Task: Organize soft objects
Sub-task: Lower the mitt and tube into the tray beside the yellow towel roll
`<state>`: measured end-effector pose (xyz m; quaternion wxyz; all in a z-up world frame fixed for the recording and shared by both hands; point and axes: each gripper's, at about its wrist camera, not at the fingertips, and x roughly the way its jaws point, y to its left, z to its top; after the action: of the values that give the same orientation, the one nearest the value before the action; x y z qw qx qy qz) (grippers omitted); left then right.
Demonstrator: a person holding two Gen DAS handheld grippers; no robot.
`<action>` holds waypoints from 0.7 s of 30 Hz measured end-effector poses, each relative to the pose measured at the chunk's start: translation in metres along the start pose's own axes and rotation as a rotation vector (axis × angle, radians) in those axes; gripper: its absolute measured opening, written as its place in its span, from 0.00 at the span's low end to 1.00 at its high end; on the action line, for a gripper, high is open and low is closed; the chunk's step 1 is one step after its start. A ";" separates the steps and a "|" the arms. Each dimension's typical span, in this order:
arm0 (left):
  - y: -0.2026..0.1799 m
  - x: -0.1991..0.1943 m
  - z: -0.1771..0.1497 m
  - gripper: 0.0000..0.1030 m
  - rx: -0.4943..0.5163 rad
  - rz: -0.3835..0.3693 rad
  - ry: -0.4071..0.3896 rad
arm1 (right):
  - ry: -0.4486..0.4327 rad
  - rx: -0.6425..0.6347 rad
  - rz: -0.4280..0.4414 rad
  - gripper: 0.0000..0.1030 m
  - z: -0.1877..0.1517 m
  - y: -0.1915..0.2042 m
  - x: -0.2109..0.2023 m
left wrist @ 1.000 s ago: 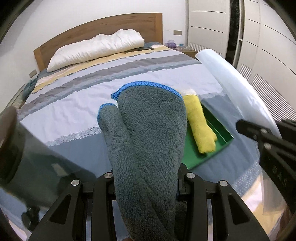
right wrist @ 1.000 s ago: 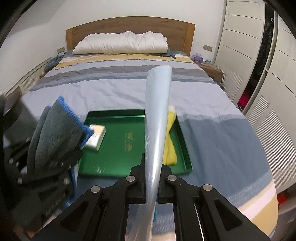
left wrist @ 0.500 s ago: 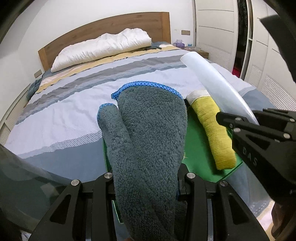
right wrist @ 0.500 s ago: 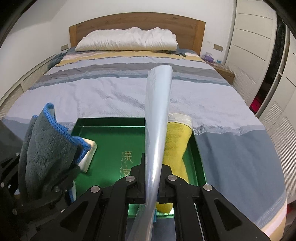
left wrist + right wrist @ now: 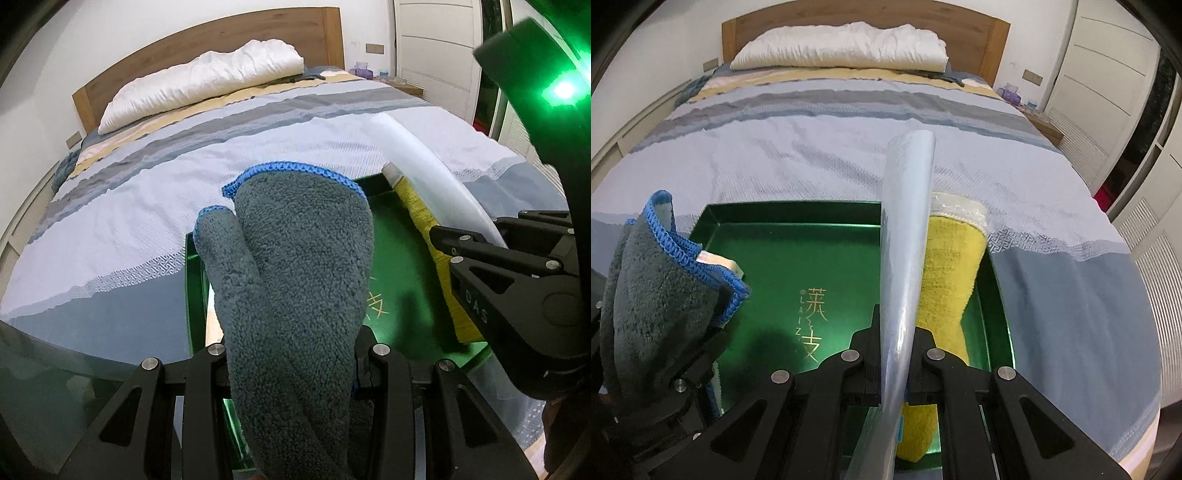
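My left gripper [image 5: 291, 369] is shut on a folded grey towel with blue edging [image 5: 295, 266], held upright over the left part of a green tray [image 5: 402, 258]. The towel also shows in the right wrist view [image 5: 661, 280]. My right gripper [image 5: 895, 347] is shut on a clear plastic sleeve [image 5: 907, 229] that sticks up and forward over the tray [image 5: 798, 243]. A bagged yellow towel [image 5: 945, 280] lies along the tray's right side. A pale folded item [image 5: 729, 264] lies at the tray's left, mostly hidden behind the grey towel.
The tray rests on a bed with a striped blue, grey and white cover [image 5: 812, 147]. A white pillow [image 5: 842, 46] lies by the wooden headboard [image 5: 975, 22]. White wardrobe doors [image 5: 1100, 85] stand to the right. A nightstand [image 5: 1045, 125] holds small items.
Both grippers have moved forward and closer over the tray, which now looks larger. The grey towel and the plastic sleeve stay gripped. The right gripper is now close beside the left one.
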<state>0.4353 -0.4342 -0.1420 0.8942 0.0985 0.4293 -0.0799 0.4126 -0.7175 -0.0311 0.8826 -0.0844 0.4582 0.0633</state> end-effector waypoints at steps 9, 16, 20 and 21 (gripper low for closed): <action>-0.004 0.011 0.000 0.32 0.006 0.018 0.022 | 0.033 -0.015 -0.018 0.07 0.004 0.008 0.027; -0.007 0.015 -0.002 0.33 0.007 0.024 0.029 | 0.034 -0.015 -0.023 0.07 0.006 0.011 0.036; -0.008 0.018 -0.002 0.34 0.008 0.027 0.034 | 0.035 -0.017 -0.021 0.07 0.004 0.013 0.041; -0.007 0.019 -0.002 0.34 0.005 0.028 0.036 | 0.036 -0.017 -0.020 0.07 0.005 0.014 0.043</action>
<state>0.4436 -0.4417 -0.1587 0.8871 0.1081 0.4438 -0.0669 0.4382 -0.7014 -0.0645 0.8740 -0.0977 0.4725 0.0567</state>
